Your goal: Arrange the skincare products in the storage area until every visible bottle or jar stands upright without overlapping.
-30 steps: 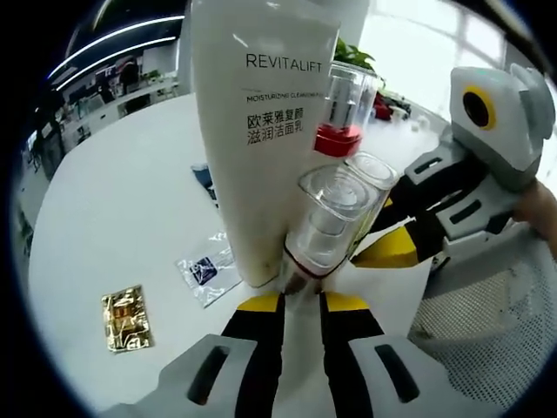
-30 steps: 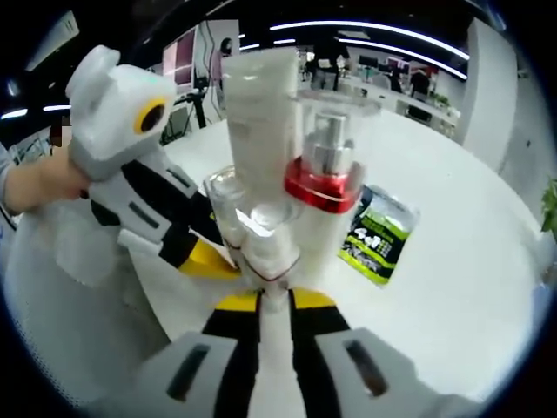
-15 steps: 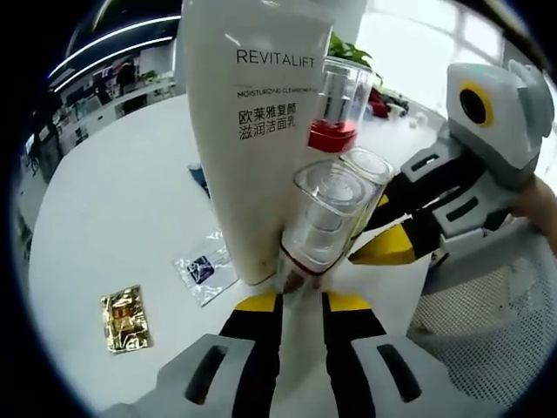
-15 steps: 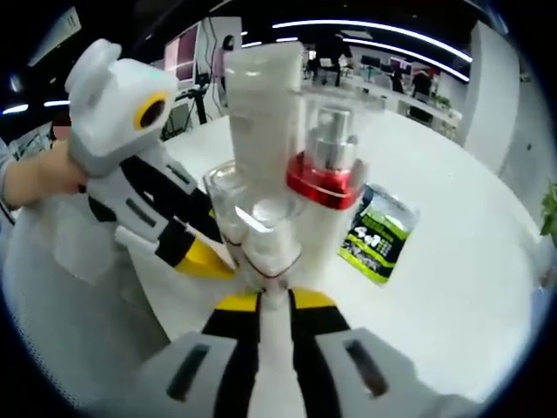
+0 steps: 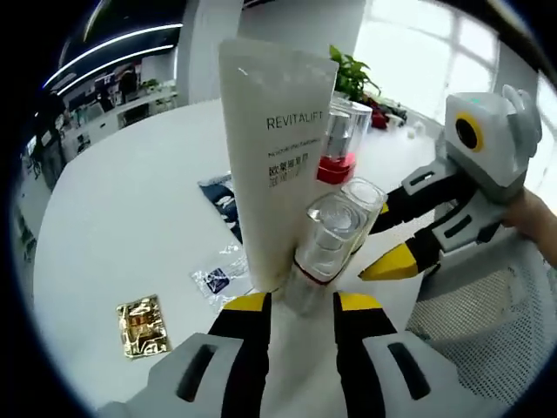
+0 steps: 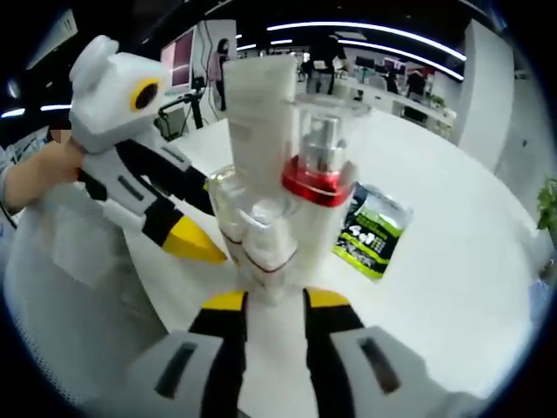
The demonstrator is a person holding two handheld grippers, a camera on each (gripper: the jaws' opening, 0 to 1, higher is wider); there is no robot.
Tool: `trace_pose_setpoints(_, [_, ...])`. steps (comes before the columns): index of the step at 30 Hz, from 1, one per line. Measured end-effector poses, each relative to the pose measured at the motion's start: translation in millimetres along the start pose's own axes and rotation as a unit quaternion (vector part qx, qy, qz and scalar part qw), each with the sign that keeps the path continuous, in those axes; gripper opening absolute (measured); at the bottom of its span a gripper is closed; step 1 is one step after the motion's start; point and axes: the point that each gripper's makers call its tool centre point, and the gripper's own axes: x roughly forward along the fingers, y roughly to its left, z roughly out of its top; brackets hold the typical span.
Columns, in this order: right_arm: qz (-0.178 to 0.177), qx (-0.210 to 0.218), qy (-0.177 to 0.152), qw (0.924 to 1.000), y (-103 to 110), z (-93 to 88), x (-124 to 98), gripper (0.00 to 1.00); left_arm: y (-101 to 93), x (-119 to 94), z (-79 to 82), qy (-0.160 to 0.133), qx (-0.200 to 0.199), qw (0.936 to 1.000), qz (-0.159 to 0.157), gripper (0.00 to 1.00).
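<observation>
A tall white Revitalift tube (image 5: 280, 148) stands upright on the white table (image 5: 113, 200). Behind it stands a clear pump bottle with a red collar (image 5: 339, 144). Two small clear-capped bottles (image 5: 326, 235) stand close in front, upright and touching. My left gripper (image 5: 302, 305) is open, its yellow tips on either side of the nearest small bottle's base with gaps. My right gripper (image 6: 275, 300) is open too, facing the same small bottles (image 6: 261, 231), the red-collared bottle (image 6: 318, 170) and the tube (image 6: 261, 96) from the opposite side. Each gripper appears in the other's view, a yellow fingertip (image 6: 193, 244) pointing at the cluster.
A gold sachet (image 5: 144, 324), a clear sachet (image 5: 213, 279) and a dark blue packet (image 5: 224, 196) lie left of the tube. A green sachet (image 6: 370, 231) lies beyond the bottles. White mesh (image 5: 470, 322) covers the table's near right. A person's hand (image 6: 39, 170) holds the left gripper.
Both grippers have drawn back from the cluster, and their jaws stand wider apart around the small bottle. The bottles and tube stay in place.
</observation>
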Motion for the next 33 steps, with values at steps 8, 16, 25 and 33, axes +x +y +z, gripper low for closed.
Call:
trace_pose_setpoints(8, [-0.011, 0.005, -0.014, 0.9998, 0, 5.5, -10, 0.37, 4.0, -14, 2.9, -0.005, 0.028, 0.9994, 0.019, 0.35])
trace_pose_setpoints(16, [-0.022, 0.012, -0.031, 0.9992, -4, 12.4, -25, 0.47, 16.4, -30, 7.7, -0.008, 0.053, 0.9977, 0.042, 0.49])
trace_pose_setpoints(25, [-0.034, 0.018, -0.060, 0.9975, -8, 29.3, -42, 0.57, 22.9, -49, 13.5, -0.017, 0.058, 0.9967, 0.055, 0.56])
trace_pose_setpoints(33, [-0.041, 0.016, -0.068, 0.9967, -11, 36.3, -53, 0.65, 26.9, -66, 15.1, -0.013, 0.070, 0.9954, 0.064, 0.66])
